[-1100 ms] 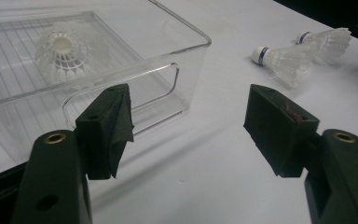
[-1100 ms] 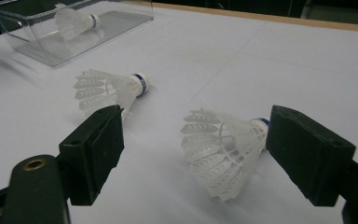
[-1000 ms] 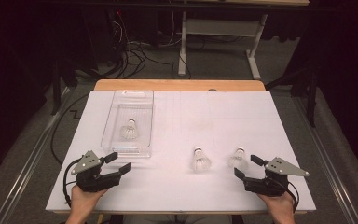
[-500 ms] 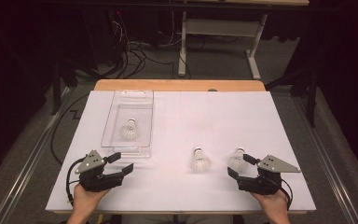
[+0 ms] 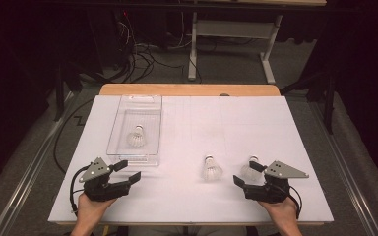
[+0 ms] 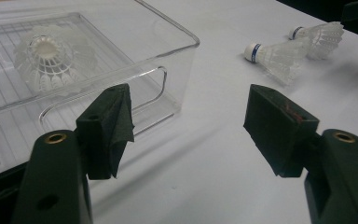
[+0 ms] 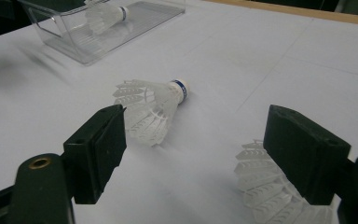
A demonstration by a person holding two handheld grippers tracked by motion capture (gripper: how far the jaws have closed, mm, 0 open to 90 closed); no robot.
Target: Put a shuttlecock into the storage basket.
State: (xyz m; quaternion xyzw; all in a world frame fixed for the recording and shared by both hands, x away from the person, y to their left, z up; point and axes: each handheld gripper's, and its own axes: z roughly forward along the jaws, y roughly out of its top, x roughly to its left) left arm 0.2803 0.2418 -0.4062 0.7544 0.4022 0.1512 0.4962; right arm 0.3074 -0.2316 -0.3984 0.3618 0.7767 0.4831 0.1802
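Observation:
Two white shuttlecocks lie on the white table: one in the middle (image 5: 210, 168) (image 7: 150, 106) (image 6: 273, 55), the other (image 5: 250, 168) (image 7: 272, 191) (image 6: 319, 34) to its right. A third shuttlecock (image 5: 137, 137) (image 6: 52, 58) (image 7: 103, 16) rests inside a clear plastic tray (image 5: 118, 129) (image 6: 179, 70) (image 7: 70, 39). My right gripper (image 5: 247, 173) (image 7: 205, 151) is open, its jaws just beside the rightmost shuttlecock, nothing held. My left gripper (image 5: 127, 170) (image 6: 191, 126) is open at the tray's near corner, nothing between its jaws.
The white board (image 5: 226, 123) covers a wooden tabletop (image 5: 187, 89). Beyond the far edge are a metal desk frame (image 5: 229, 34) and cables on the floor (image 5: 133, 56). A rail (image 5: 29, 167) runs along the left side.
My right gripper has swung left and turned toward the rightmost shuttlecock, its jaws now close beside it. The left gripper has barely shifted.

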